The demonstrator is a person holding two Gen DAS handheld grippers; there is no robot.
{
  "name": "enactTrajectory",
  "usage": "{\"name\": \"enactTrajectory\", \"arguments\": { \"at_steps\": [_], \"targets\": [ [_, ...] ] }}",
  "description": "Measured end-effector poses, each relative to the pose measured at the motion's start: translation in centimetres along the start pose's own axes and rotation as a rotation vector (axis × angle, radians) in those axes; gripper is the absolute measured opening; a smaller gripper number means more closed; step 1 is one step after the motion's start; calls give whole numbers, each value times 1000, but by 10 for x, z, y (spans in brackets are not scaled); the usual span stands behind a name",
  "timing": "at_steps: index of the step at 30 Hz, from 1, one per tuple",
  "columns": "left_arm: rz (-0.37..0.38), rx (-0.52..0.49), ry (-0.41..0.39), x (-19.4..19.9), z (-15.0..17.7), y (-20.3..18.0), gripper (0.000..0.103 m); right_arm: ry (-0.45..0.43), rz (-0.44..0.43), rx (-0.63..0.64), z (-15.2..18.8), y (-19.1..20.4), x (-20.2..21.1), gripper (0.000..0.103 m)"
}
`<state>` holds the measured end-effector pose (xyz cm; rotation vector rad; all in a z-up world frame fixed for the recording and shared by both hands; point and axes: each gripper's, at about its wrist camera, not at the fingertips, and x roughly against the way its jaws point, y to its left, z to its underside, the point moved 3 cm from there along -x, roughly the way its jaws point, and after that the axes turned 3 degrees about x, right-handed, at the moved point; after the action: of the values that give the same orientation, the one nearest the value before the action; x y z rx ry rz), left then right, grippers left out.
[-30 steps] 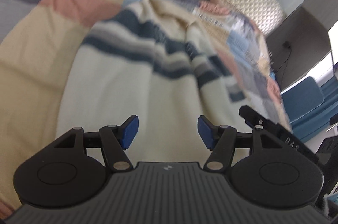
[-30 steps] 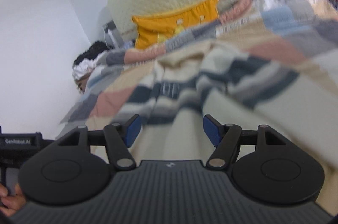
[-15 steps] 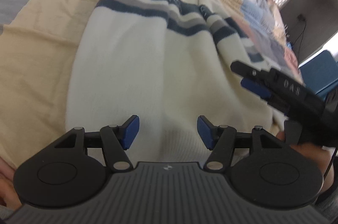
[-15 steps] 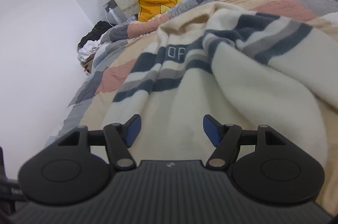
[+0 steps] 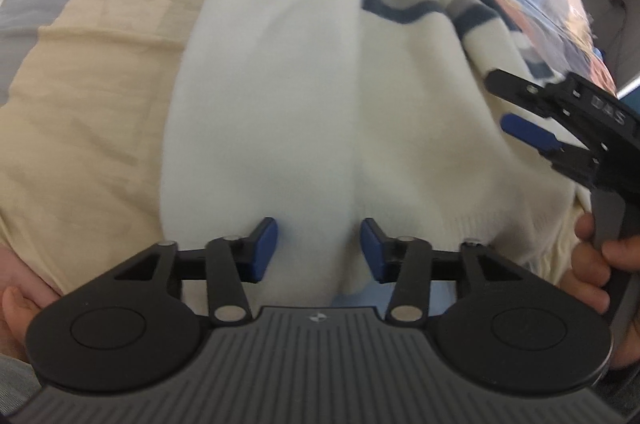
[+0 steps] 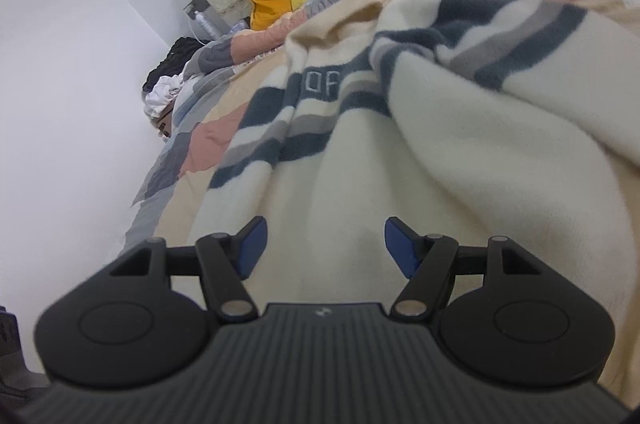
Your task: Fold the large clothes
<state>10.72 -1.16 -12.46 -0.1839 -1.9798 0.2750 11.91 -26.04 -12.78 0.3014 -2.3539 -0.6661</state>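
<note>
cream sweater, navy-grey stripes, rumpled.

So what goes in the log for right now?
left hand-held gripper: open at sweater hem | right hand-held gripper: open over sweater | bed quilt underneath

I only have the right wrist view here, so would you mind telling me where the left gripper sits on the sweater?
Observer: The left gripper is at the sweater's plain cream bottom edge, its jaws open with a raised crease of fabric between them.
Operator: Thank you. Is my right gripper visible to you from that side?
Observer: Yes, the right gripper comes in from the right over the sweater's right side, jaws apart.
Operator: And what lies left of the sweater there?
Observer: A beige panel of the patchwork quilt, wrinkled but bare.
</note>
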Motion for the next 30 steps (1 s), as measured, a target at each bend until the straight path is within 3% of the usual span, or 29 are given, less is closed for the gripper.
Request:
{"name": "enactTrajectory", "arguments": {
  "at_steps": [5, 9, 14, 18, 22, 25, 30],
  "targets": [
    [-7, 43, 14, -8, -7, 6, 34, 3, -27, -31, -2, -4, -3, 68],
    [27, 97, 1, -8, -14, 13, 10, 3, -26, -31, -1, -4, -3, 68],
    [76, 202, -60, 14, -29, 31, 8, 6, -12, -40, -1, -7, -3, 68],
    [71, 212, -151, 48, -59, 47, 7, 6, -14, -42, -1, -7, -3, 68],
    [-35, 160, -326, 87, -106, 69, 7, 9, -11, -37, -1, -7, -4, 68],
    [-130, 166, -417, 93, -145, 96, 5, 10, -8, -37, -1, -7, -4, 68],
    [-236, 202, -468, 72, -188, 135, 5, 12, -2, -40, -1, -7, -5, 68]
  ]
}}
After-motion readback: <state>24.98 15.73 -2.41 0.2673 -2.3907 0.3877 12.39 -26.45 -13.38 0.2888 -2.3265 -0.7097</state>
